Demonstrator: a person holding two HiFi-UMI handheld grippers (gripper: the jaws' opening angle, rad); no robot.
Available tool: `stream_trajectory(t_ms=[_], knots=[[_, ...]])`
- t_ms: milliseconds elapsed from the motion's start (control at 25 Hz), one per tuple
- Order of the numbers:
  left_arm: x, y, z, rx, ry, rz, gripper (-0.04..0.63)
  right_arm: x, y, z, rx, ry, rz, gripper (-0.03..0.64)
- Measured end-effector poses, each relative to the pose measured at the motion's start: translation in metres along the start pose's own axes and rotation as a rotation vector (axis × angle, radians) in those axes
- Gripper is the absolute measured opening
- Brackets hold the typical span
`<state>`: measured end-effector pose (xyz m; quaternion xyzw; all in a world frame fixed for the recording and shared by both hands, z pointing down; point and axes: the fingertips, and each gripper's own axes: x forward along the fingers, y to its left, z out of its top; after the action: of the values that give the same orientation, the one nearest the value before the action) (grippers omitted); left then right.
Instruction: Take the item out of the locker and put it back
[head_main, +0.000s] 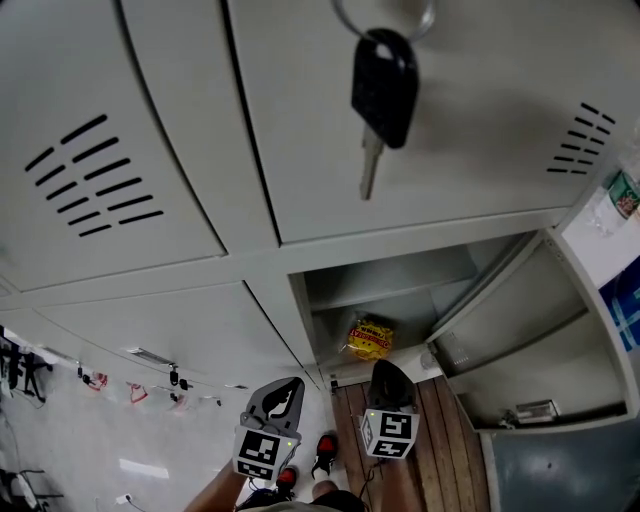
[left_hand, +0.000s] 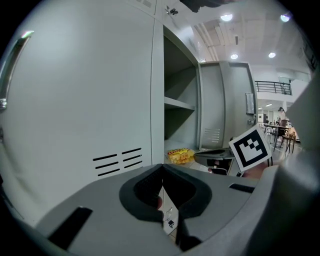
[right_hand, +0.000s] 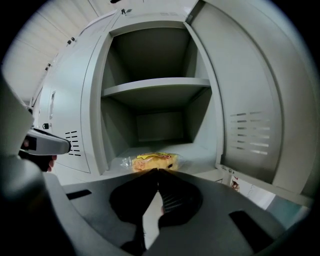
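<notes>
grey metal locker (right_hand: 95, 100): a bank of pale grey doors; one lower compartment stands open, with its door (right_hand: 250, 115) swung out to the right.
inner shelf (right_hand: 155, 86): crosses the open compartment partway up and is bare on top.
snack packet (right_hand: 150, 162): clear wrapper with yellow contents and a red-and-yellow label, lying on the compartment floor near the front edge, below the shelf; also seen in the head view (head_main: 368, 338) and the left gripper view (left_hand: 180, 155).
right gripper (right_hand: 157, 171): jaws brought fully together, tips right at the near edge of the packet; they seem to pinch the wrapper there, though the contact itself sits behind the tips. in the head view (head_main: 388, 368) it points into the open compartment.
left gripper (left_hand: 162, 169): jaws together with nothing between them, facing the closed door left of the opening; in the head view (head_main: 285, 390) it sits just beside the right gripper, short of the locker.
black key (head_main: 382, 95): hangs on a metal ring from the door above the open compartment.
floor (head_main: 445, 440): wood planks under the open door, pale surface to the left.
</notes>
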<state>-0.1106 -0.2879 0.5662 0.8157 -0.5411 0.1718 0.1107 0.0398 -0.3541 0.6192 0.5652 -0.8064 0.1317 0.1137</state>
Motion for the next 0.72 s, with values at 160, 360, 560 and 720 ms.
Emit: stream_trajectory(t_ms=[160, 360, 560, 720], knots=[[-0.006, 0.0, 0.008, 0.0, -0.017, -0.002, 0.023, -0.007, 0.0, 0.011, -0.006, -0.024, -0.009, 0.018], [-0.016, -0.001, 0.021, 0.012, -0.048, -0.016, 0.023, -0.024, 0.002, 0.037, -0.022, -0.079, -0.027, 0.017], [-0.024, -0.006, 0.043, 0.034, -0.11, -0.044, 0.023, -0.049, 0.001, 0.065, -0.047, -0.141, -0.067, 0.017], [-0.033, -0.014, 0.055, 0.048, -0.146, -0.081, 0.023, -0.079, 0.001, 0.084, -0.054, -0.191, -0.109, 0.017]])
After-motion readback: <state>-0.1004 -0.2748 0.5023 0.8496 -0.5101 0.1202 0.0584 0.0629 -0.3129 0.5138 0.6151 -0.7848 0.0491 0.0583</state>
